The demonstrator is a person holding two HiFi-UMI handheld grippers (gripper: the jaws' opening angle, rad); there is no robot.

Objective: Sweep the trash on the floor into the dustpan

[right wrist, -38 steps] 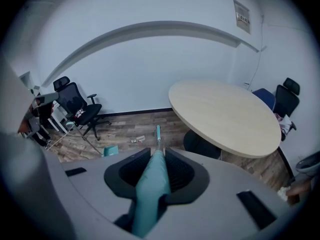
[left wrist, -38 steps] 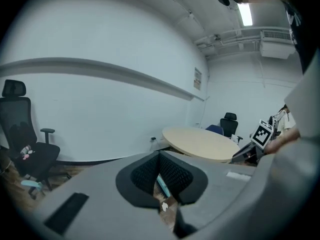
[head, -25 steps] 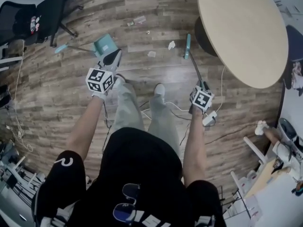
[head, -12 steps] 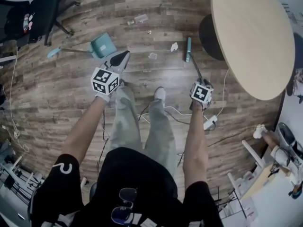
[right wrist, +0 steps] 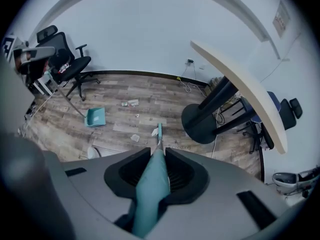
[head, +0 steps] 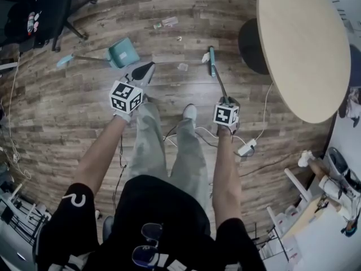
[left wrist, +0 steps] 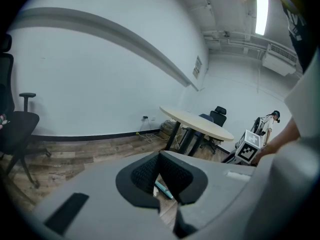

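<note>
Right claw (head: 224, 105), in the head view, is clamped on the broom (head: 212, 61), its handle running forward to the head beside paper scraps (head: 183, 66) on the wood floor (head: 67, 112); the dustpan (head: 123, 52) lies leftward, nearer the left claw (head: 141, 72). Left gripper view shows those jaws slightly apart on nothing (only floor shows between). Right gripper view has the handle filling the jaws, a round counter (right wrist: 240, 86) to the right.
</note>
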